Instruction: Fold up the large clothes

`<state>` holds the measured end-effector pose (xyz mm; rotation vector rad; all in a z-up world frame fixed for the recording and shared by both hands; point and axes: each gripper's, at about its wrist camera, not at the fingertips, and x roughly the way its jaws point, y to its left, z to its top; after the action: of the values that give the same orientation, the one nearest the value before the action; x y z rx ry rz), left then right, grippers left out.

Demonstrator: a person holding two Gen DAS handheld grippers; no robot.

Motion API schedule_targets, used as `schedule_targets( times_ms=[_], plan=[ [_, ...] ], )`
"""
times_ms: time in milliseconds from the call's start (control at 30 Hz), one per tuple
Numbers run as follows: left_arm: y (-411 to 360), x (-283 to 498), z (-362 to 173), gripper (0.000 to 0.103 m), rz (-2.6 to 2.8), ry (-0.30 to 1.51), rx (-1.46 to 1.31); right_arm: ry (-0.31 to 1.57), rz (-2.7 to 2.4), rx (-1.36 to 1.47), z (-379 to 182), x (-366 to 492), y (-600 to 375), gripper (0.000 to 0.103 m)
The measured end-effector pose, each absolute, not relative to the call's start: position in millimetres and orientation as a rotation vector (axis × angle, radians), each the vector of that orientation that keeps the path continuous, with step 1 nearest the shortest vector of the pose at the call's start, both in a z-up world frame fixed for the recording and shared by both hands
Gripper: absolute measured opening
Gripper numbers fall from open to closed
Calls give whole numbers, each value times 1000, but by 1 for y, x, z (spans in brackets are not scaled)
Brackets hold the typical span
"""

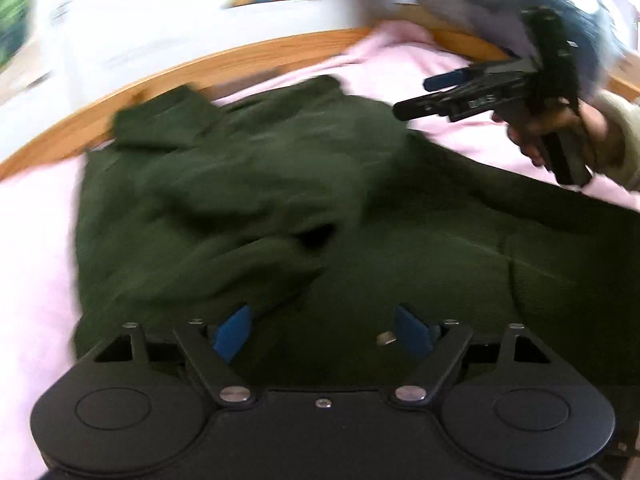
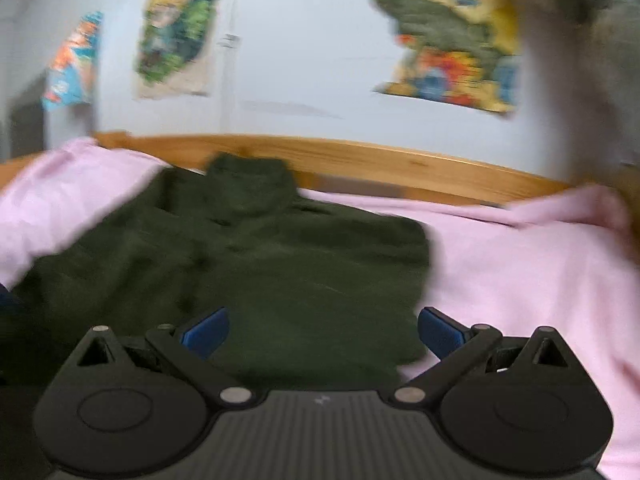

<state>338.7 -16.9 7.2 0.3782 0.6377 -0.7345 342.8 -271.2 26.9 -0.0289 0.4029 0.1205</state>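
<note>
Pink bedding (image 2: 520, 264) beside a wooden rail (image 2: 360, 156) carries the green garment (image 2: 256, 264), spread and partly folded. Left gripper (image 1: 324, 326) and right gripper (image 2: 324, 330) stand open and empty above it. Judged step: regrasp; next, pinch an edge.

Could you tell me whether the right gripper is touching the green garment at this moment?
Apart. The left wrist view shows the right gripper held in the air over the pink sheet, clear of the green garment.
</note>
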Motion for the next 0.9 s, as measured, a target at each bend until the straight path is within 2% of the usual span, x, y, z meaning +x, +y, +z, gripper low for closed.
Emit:
schedule_targets(
  times_ms=[167,267,300,367,400,433,500,567,700,767,833,900],
  plan=[
    [25,358,11,90,-445,669,294,427,347,-21,48,402,-203,102],
    [50,360,15,96,-356,668,235,542,421,-70,44,444,-155,99],
    [56,360,15,98,-347,666,215,572,417,-87,40,455,-142,96],
    [62,360,19,100,-332,658,193,634,382,-130,29,470,-121,84],
    [64,359,20,100,-328,652,192,652,360,-143,25,474,-115,64],
    [65,358,20,100,-326,647,200,652,333,-147,22,474,-114,38],
    [68,355,19,100,-328,635,218,607,287,-106,25,466,-123,19],
    [65,355,19,100,-334,630,236,507,270,-29,37,442,-148,10],
    [63,355,17,100,-338,615,232,250,248,197,57,359,-226,11],
    [61,359,14,100,-334,614,213,223,199,296,52,311,-264,24],
    [61,364,13,100,-339,621,191,286,113,342,38,271,-294,53],
    [62,370,11,100,-344,630,170,414,55,412,21,240,-322,56]
  ],
)
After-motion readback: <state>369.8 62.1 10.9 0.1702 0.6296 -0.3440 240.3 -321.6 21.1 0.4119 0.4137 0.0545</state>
